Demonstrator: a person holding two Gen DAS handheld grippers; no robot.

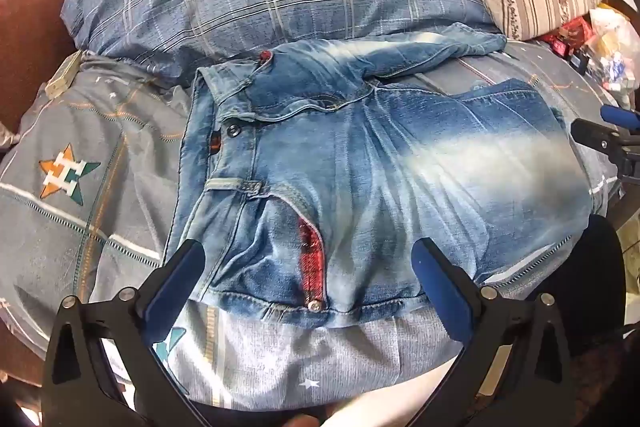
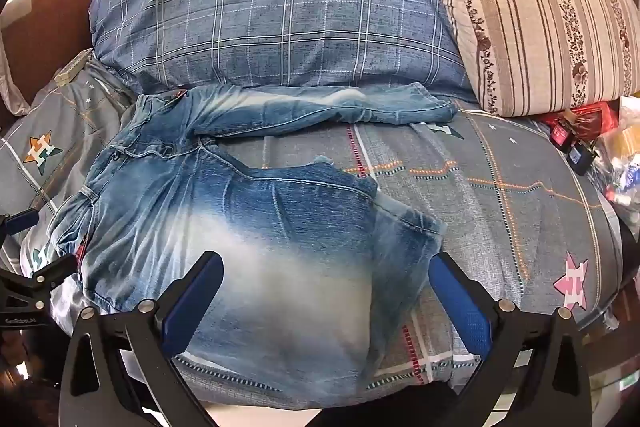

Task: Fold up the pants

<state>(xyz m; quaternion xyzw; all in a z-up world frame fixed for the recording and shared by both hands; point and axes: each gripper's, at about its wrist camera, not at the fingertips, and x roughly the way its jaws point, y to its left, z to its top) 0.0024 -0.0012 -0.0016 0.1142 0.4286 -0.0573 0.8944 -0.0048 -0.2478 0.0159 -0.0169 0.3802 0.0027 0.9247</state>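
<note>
**Jeans laid on bed, both grippers spread**

Left wrist view: left gripper (image 1: 308,267) hovers with fingers apart over the waist end of the jeans (image 1: 380,163), which lie on the grey bedsheet (image 1: 80,195).

Right wrist view: right gripper (image 2: 326,281) spread wide, empty, above the near leg; far leg lies against the blue pillow (image 2: 304,27).

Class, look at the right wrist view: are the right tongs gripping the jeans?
No: the right tongs stand wide open, apparently just above the jeans, gripping nothing.
</note>
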